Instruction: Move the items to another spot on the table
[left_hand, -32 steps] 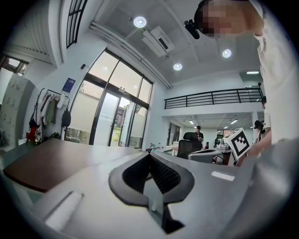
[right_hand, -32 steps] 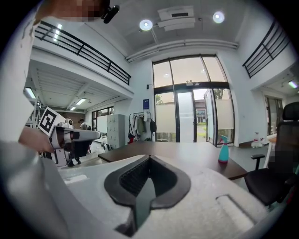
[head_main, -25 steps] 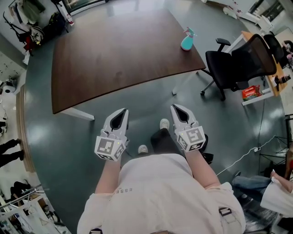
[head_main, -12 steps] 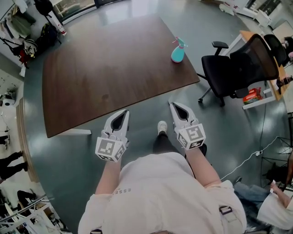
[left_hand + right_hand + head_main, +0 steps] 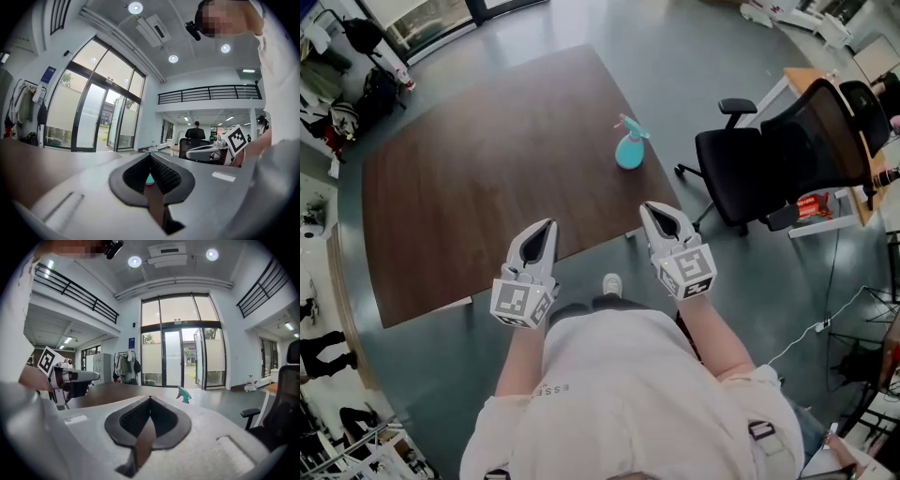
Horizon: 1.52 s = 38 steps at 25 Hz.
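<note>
A teal spray bottle with a pink trigger (image 5: pixel 628 150) stands upright near the right edge of the dark brown wooden table (image 5: pixel 469 187). My left gripper (image 5: pixel 546 226) is held level over the table's near edge, shut and empty. Level with it to the right, my right gripper (image 5: pixel 654 208) is also shut and holds nothing. The bottle is well ahead of both. In the right gripper view the bottle (image 5: pixel 183 394) shows just right of the closed jaws (image 5: pixel 150 398). In the left gripper view a bit of the teal bottle (image 5: pixel 149 179) shows behind the closed jaws (image 5: pixel 150 154).
A black office chair (image 5: pixel 769 159) stands right of the table, beside a desk with a red item (image 5: pixel 814 202). Coats and bags (image 5: pixel 356 56) hang at the far left. Glass doors (image 5: pixel 180 359) lie beyond the table. A person (image 5: pixel 196 131) stands far off.
The person has walked up to the table: table and bottle have come nearer in the head view, and both grippers, first over the floor, now reach the table's near edge. Both stay shut.
</note>
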Motion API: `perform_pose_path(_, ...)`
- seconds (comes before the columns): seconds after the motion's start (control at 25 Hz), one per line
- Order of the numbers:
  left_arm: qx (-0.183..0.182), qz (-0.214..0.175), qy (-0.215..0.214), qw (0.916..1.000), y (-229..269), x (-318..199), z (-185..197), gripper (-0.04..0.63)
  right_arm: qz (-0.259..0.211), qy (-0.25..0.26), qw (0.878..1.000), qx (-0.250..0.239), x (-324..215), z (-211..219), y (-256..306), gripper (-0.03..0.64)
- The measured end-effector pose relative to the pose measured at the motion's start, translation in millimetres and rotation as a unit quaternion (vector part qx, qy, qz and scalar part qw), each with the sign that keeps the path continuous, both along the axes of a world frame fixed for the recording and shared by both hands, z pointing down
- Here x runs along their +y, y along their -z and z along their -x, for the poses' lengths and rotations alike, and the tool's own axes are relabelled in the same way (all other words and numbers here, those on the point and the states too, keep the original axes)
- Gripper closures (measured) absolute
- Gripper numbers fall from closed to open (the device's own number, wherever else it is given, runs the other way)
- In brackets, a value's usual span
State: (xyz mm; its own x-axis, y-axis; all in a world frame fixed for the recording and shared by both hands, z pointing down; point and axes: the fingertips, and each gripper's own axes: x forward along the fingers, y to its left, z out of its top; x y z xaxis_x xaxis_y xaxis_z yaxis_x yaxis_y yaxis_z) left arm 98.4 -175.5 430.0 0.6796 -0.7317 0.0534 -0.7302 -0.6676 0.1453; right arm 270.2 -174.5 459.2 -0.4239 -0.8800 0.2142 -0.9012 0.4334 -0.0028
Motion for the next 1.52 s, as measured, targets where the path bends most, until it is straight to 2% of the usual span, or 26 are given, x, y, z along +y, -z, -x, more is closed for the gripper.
perform_pose_path(0.28,0.003,0.018,-0.036,0.9992,-8,-44,-57,0.579,0.018,0.005,1.000,-0.001,-43,-32,-8,0.626)
perform_pose_path(0.76,0.005,0.034,-0.089,0.9954,-12,-134,-100,0.578,0.031,-0.021,0.999,-0.009,-122,-51,-16,0.626)
perform_pose_path(0.8,0.006,0.035,-0.091,0.9952,-12,-142,-104,0.579,0.033,-0.018,0.999,-0.007,-130,-51,-16,0.618)
perform_pose_path(0.88,0.008,0.041,-0.092,0.9949,-13,-154,-108,0.578,0.041,-0.014,0.999,-0.006,-145,-48,-20,0.523)
perform_pose_path(1.08,0.001,0.051,-0.089,0.9947,-19,-181,-106,0.579,0.047,-0.025,0.999,-0.003,-175,-51,-32,0.384)
perform_pose_path(1.4,0.000,0.057,-0.071,0.9959,-40,-202,-111,0.578,0.080,0.016,0.997,-0.009,-193,-54,-71,0.370)
perform_pose_path(1.52,0.002,0.060,-0.068,0.9958,-57,-206,-114,0.580,0.078,0.028,0.996,-0.012,-199,-53,-79,0.370)
